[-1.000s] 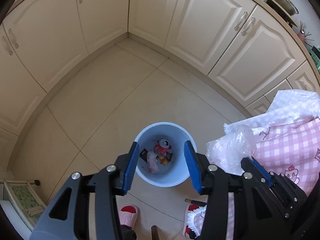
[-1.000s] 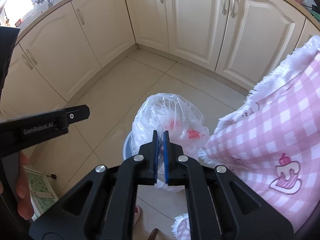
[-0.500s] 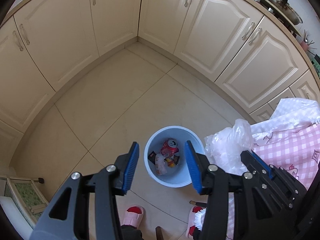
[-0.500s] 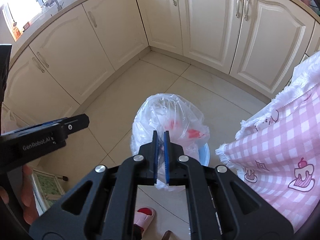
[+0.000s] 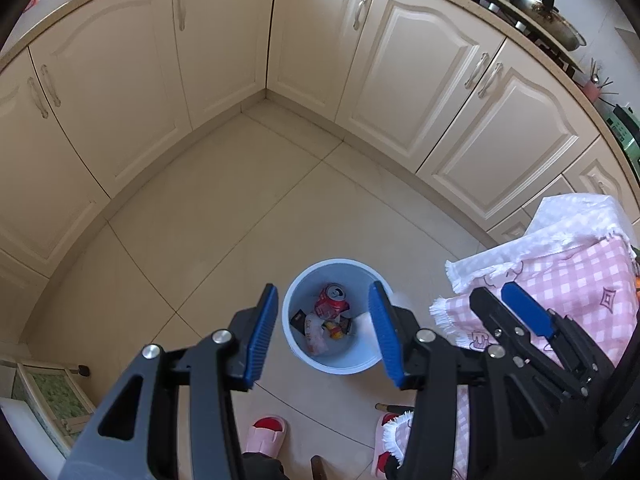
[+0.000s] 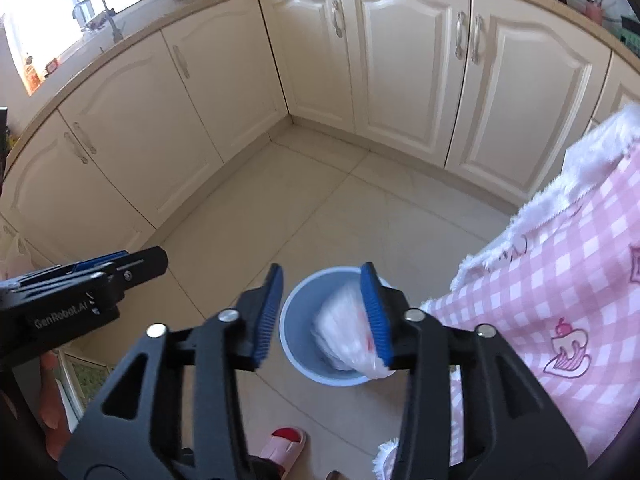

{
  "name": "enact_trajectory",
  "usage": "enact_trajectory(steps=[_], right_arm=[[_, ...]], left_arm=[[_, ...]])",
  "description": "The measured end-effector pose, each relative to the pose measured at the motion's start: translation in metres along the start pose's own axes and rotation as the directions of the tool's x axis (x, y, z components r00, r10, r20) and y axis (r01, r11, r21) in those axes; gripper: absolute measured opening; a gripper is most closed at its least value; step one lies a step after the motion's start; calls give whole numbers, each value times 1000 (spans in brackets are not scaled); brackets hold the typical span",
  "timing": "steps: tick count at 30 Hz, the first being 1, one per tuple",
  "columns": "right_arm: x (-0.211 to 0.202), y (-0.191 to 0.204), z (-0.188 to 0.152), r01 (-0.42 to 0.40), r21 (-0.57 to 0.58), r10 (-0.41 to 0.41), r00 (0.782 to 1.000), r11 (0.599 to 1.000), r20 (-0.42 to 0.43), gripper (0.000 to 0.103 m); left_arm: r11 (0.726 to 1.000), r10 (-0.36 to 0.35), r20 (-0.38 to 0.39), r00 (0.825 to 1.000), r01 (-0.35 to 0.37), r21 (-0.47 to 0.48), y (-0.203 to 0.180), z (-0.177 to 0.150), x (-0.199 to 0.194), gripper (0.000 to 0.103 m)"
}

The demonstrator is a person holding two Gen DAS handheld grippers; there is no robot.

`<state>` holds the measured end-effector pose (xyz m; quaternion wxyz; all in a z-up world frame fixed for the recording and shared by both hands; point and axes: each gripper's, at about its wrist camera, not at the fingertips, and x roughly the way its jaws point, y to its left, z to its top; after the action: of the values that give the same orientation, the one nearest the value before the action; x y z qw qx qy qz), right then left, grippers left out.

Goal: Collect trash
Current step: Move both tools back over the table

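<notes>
Half a second ago my right gripper was pinched on the clear plastic bag; now its blue pads stand wide apart and the plastic bag is blurred, loose inside the mouth of the blue bin, with its right edge against the right pad. My left gripper has stayed spread open, gripping nothing, hanging above the bin.

My left wrist view looks straight down into the bin and shows what lies on its bottom: a red soda can toward the far wall, with a dark wrapper and a pale packet nearer me. Of the bag, that view gives only a faint pale smear at the bin's right rim, beside the right pad. My right wrist view is the reverse: the bag fills most of the bin's opening and hides the can and wrappers.

Right of the bin, my pink checked apron with its white fringe fills the frame in both views. Below the bin, nearest me, sit my pink slippers; the left wrist view shows both, the right wrist view only one. Beyond the bin, cream cabinets wrap the corner of the tiled floor. From the right wrist view I also see my left gripper's side at the left edge, left of the bin.
</notes>
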<state>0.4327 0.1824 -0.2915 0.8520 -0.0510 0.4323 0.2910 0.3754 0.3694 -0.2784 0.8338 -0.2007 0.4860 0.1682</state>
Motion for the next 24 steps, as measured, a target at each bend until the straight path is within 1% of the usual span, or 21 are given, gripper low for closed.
enact_trajectory(steps=[6,11,14,17,18,21,22,24], right_arm=[[-20,3,0,-4,-8,4,1000,1000,25,41],[-50,1,4,12,-9,-11,998,1000,67,41],[-79,-1,12,34,-10,-33,992,999,120,41],[-111,-6,18,40,3,-40,985,999,170,42],[-122,-8,19,41,6,-42,982,999,186,42],[-159,-22,23,51,28,-56,967,998,249,43],[-171,-27,23,54,34,-61,962,998,268,44],[-197,-43,21,75,45,-85,949,996,303,47]], left_arm=[[1000,-3,11,1000,2,7,-3,-5,-14,46],[999,-30,67,997,29,22,-16,-6,-46,46],[998,-49,117,992,44,46,-31,-2,-72,46],[995,-84,171,982,72,76,-52,-2,-102,46],[992,-106,195,975,90,90,-61,-2,-115,46],[984,-149,243,959,120,130,-89,-7,-143,52],[979,-169,260,951,133,153,-103,-9,-153,55],[970,-199,267,943,149,194,-126,-12,-165,56]])
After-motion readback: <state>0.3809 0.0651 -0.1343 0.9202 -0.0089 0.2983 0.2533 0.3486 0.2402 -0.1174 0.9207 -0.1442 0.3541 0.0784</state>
